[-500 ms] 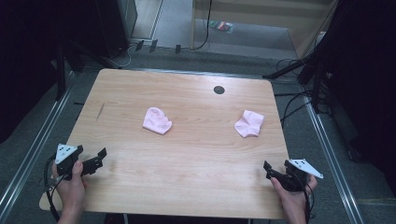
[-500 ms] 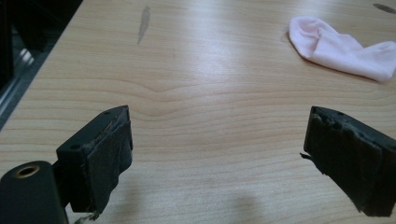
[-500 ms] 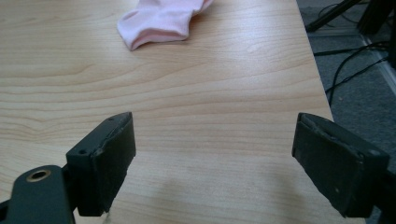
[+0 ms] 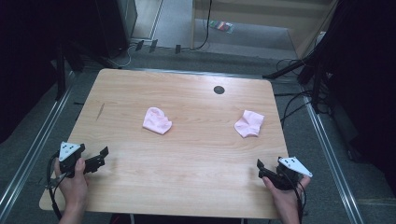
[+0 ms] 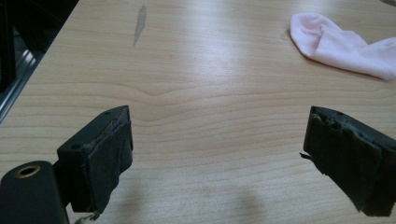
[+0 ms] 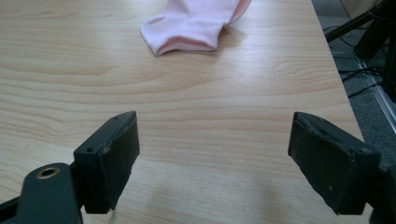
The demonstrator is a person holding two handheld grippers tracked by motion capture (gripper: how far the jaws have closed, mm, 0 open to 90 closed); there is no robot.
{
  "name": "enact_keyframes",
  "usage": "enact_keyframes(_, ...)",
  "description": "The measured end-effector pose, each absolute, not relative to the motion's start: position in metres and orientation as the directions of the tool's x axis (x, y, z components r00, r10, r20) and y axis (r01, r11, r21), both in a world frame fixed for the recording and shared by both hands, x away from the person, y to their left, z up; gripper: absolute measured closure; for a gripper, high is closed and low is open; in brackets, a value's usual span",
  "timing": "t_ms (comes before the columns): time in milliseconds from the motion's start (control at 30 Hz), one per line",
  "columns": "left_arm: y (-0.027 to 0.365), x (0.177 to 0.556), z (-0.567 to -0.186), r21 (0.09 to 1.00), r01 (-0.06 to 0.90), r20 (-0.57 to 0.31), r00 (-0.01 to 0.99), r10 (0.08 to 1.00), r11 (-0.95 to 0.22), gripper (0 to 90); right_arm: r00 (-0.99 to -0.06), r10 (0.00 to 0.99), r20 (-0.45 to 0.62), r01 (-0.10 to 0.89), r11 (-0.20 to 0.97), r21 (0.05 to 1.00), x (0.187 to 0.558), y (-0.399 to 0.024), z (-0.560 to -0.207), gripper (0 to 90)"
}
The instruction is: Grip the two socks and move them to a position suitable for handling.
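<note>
Two pink socks lie apart on the wooden table. One sock is left of centre, and it is at the upper right of the left gripper view. The other sock is near the right edge, and it is at the top of the right gripper view. My left gripper hovers over the near left corner, open and empty. My right gripper is over the near right corner, also open and empty. Each sock lies well ahead of its nearer gripper.
A dark round hole sits near the table's far edge, and a grey streak marks the left side. Metal rails run along both sides on the floor. Cables lie off the right edge.
</note>
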State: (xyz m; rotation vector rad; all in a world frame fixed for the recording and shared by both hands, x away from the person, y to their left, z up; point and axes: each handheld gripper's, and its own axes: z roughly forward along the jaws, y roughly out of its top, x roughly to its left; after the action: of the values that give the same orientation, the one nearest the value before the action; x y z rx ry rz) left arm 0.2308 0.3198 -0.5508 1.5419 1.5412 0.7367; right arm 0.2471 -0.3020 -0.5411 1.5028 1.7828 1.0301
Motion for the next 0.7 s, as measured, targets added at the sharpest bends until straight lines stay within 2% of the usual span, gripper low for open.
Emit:
enact_keyframes(133,0.319,0.229,-0.551,0.864,0.497,-0.146,0.079,0.986,0.088,8.3,-0.155,0.986,0.057,0.501,0.029,0.865,0.246,-0.301,-0.539,19.1)
enact_keyframes(167,0.32,0.23,-0.551,0.863,0.497,-0.153,0.076,0.985,0.096,8.4,-0.165,0.981,0.104,0.506,-0.006,0.862,0.25,-0.302,-0.536,21.9)
enact_keyframes(200,0.32,0.23,-0.551,0.863,0.497,-0.153,0.076,0.985,0.096,8.3,-0.165,0.981,0.104,0.506,-0.006,0.862,0.25,-0.302,-0.536,21.9)
enact_keyframes(233,0.321,0.23,-0.551,0.859,0.503,-0.157,0.078,0.985,0.097,8.4,-0.196,0.971,0.135,0.503,-0.018,0.864,0.255,-0.303,-0.532,27.3)
enact_keyframes(267,0.32,0.23,-0.551,0.86,0.502,-0.158,0.086,0.984,0.094,8.3,-0.202,0.969,0.141,0.502,-0.021,0.865,0.257,-0.303,-0.53,28.0)
enact_keyframes(567,0.318,0.229,-0.551,0.862,0.501,-0.143,0.087,0.986,0.081,8.4,-0.183,0.974,0.13,0.478,-0.027,0.878,0.27,-0.302,-0.507,30.3)
enact_keyframes(700,0.318,0.228,-0.551,0.861,0.503,-0.136,0.085,0.987,0.075,8.4,-0.181,0.97,0.161,0.483,-0.054,0.874,0.277,-0.3,-0.5,36.3)
